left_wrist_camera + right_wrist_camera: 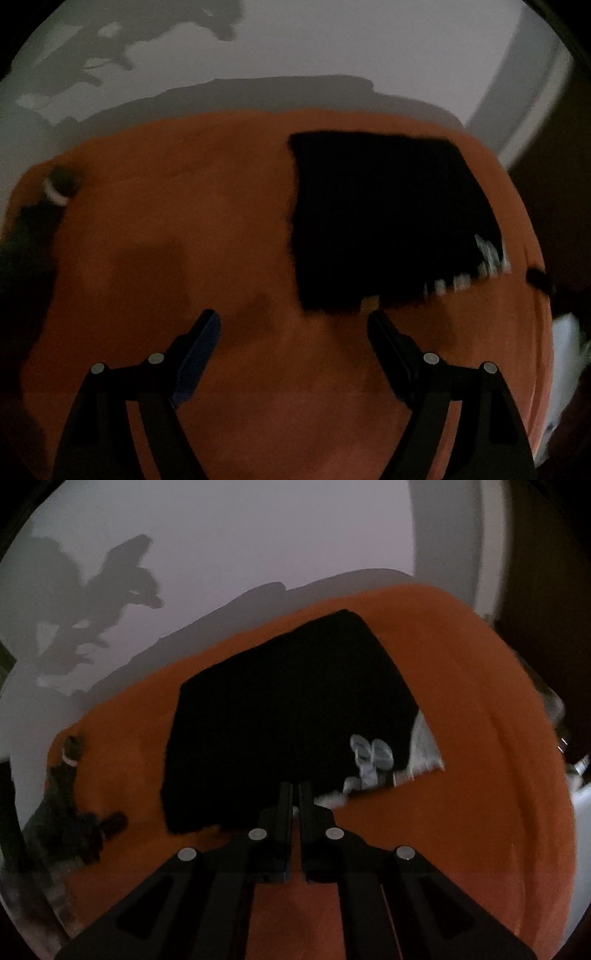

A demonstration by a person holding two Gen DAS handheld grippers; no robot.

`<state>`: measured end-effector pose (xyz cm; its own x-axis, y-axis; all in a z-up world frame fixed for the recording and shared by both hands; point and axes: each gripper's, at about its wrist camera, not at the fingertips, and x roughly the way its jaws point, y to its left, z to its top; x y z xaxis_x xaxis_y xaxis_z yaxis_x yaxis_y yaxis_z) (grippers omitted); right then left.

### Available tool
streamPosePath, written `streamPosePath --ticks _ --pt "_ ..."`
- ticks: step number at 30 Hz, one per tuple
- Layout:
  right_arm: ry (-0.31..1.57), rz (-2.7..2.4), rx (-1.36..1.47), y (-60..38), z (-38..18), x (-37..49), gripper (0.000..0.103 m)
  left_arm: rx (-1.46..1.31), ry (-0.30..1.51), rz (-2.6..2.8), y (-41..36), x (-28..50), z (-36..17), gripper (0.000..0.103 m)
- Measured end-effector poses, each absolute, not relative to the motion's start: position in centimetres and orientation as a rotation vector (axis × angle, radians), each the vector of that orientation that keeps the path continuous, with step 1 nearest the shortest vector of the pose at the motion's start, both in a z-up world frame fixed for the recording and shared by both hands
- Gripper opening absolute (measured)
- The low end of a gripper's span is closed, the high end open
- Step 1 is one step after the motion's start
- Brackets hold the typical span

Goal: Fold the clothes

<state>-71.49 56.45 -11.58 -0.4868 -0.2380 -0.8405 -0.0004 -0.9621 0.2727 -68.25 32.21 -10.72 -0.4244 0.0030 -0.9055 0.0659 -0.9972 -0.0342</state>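
Over the orange blanket [147, 229] the folded black garment [380, 218] lies right of centre, so our left gripper [293, 325] gapes empty and our right gripper [295, 794] hangs pinched shut, apparently empty.

An orange cloth [461, 709] covers the supporting surface (bed or bench, the blur hides which). A black folded garment [288, 716] with white print at its near right corner lies flat on it. At the cloth's left edge sits a dark heap of clothes [70, 812].
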Motion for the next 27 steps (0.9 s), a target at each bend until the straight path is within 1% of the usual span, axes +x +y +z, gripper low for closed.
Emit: streamPosePath --ticks 1,5,7,8,9,10,11,12,15,18,19,20,21,25,27 --pt "-0.367 -2.563 1.541 55.9 -10.6 -70.4 0.003 1.681 0.077 -2.614 32.0 -66.6 -9.8 0.082" --pt "-0.358 -2.531 1.617 52.7 -6.1 -66.5 0.003 1.787 0.105 -2.615 30.3 -61.4 -5.6 0.082" --pt "-0.304 -2.567 1.592 51.0 -3.5 -64.3 0.005 1.765 0.084 -2.637 28.9 -60.6 -3.0 0.082" --pt "-0.277 -2.584 1.579 50.2 -2.2 -63.1 0.009 1.749 0.089 -2.655 28.1 -59.9 -1.7 0.082" --pt "-0.249 -2.601 1.566 49.3 -0.9 -62.0 0.030 1.732 0.094 -2.673 27.4 -59.2 -0.4 0.082" --pt "-0.221 -2.618 1.553 48.4 0.4 -60.9 0.062 1.717 0.101 -2.689 26.6 -58.4 0.9 0.082" --pt "-0.205 -2.641 1.531 47.7 1.8 -59.7 0.073 1.707 0.113 -2.697 25.8 -57.6 2.1 0.082" --pt "-0.201 -2.670 1.500 47.1 3.3 -58.4 0.077 1.696 0.126 -2.706 25.0 -56.8 3.3 0.082" --pt "-0.201 -2.681 1.436 44.4 7.5 -55.3 0.077 1.675 0.206 -2.723 22.5 -54.2 6.6 0.083" --pt "-0.222 -2.659 1.393 42.7 10.5 -51.5 0.079 1.664 0.299 -2.738 20.7 -50.6 9.2 0.083" --pt "-0.229 -2.652 1.379 42.1 11.4 -50.3 0.080 1.650 0.305 -2.739 20.2 -49.2 10.1 0.083" --pt "-0.243 -2.650 1.358 41.6 12.2 -49.0 0.082 1.631 0.298 -2.732 19.7 -47.8 10.9 0.083" --pt "-0.254 -2.646 1.340 41.2 12.8 -48.0 0.088 1.621 0.286 -2.720 19.2 -47.0 11.2 0.083" --pt "-0.244 -2.609 1.340 39.5 13.6 -45.7 0.088 1.597 0.268 -2.646 18.1 -44.5 12.2 0.082" --pt "-0.246 -2.620 1.323 39.2 13.8 -44.9 0.088 1.585 0.204 -2.634 18.8 -44.3 12.1 0.082"
